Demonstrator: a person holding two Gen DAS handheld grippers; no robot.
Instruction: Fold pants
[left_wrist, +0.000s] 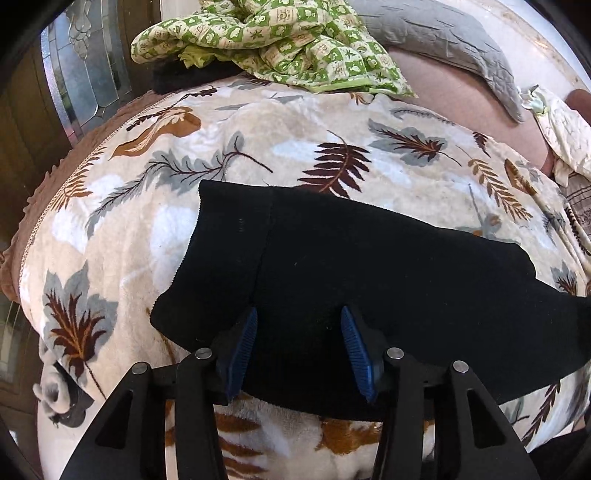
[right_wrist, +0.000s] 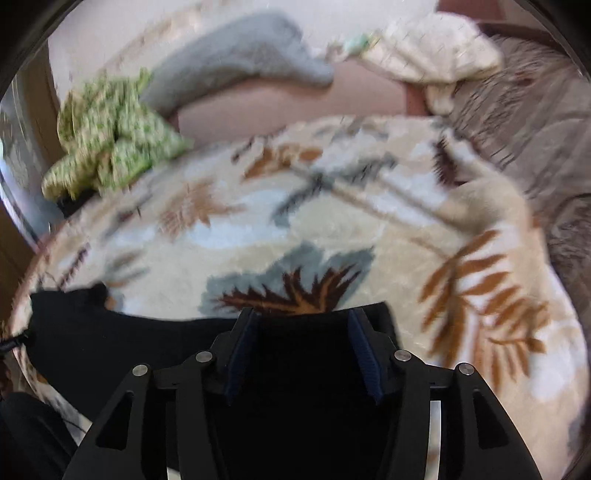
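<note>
Black pants (left_wrist: 369, 295) lie spread across a leaf-print blanket (left_wrist: 229, 155) on a bed, seen from two wrist cameras. The left gripper (left_wrist: 299, 317) hovers over the near edge of the pants, its blue-padded fingers (left_wrist: 245, 347) spread apart with dark cloth showing between them; whether they touch the fabric cannot be told. In the blurred right wrist view, the right gripper (right_wrist: 303, 317) sits over another part of the pants (right_wrist: 110, 354), its fingers likewise spread wide, gripping nothing that can be made out. A green checked quilt (left_wrist: 280, 40) is bunched at the blanket's far edge, beside a grey pillow (left_wrist: 450, 40). A cream cloth (right_wrist: 436, 51) lies crumpled at the far right. No brand, label or writing is legible in either view.
</note>
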